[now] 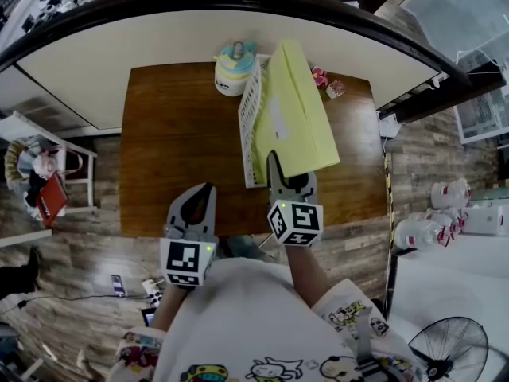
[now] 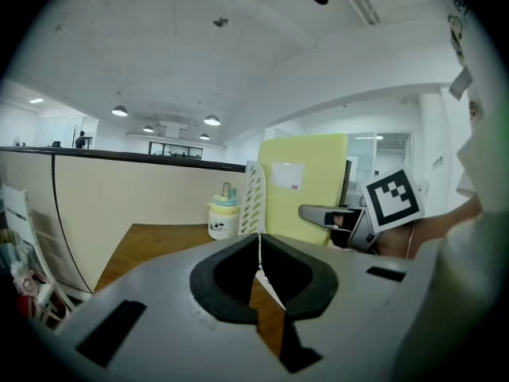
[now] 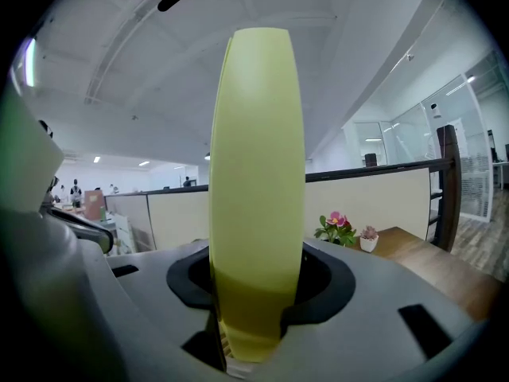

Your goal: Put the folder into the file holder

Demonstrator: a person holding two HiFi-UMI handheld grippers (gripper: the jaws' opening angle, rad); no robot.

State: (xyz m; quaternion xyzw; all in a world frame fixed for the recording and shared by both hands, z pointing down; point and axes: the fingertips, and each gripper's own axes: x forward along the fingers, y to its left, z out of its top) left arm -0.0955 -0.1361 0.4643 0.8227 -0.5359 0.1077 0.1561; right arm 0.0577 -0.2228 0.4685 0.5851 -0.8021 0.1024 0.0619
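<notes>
A pale yellow-green folder (image 1: 298, 110) stands on edge over the brown table (image 1: 175, 150), with a white label on its side. My right gripper (image 1: 274, 164) is shut on its near edge; in the right gripper view the folder (image 3: 256, 173) rises straight up from between the jaws. The white lattice file holder (image 1: 250, 106) stands right against the folder's left face. Whether the folder's bottom sits in a slot is hidden. My left gripper (image 1: 203, 196) hovers near the table's front edge, shut and empty. From the left gripper view, the folder (image 2: 306, 189) shows behind the holder (image 2: 252, 201).
A pastel jar (image 1: 233, 68) stands at the back of the table beside the holder. Small potted flowers (image 1: 320, 76) sit at the back right. A cream partition (image 1: 95, 70) runs behind the table. A fan (image 1: 449, 348) stands on the floor at lower right.
</notes>
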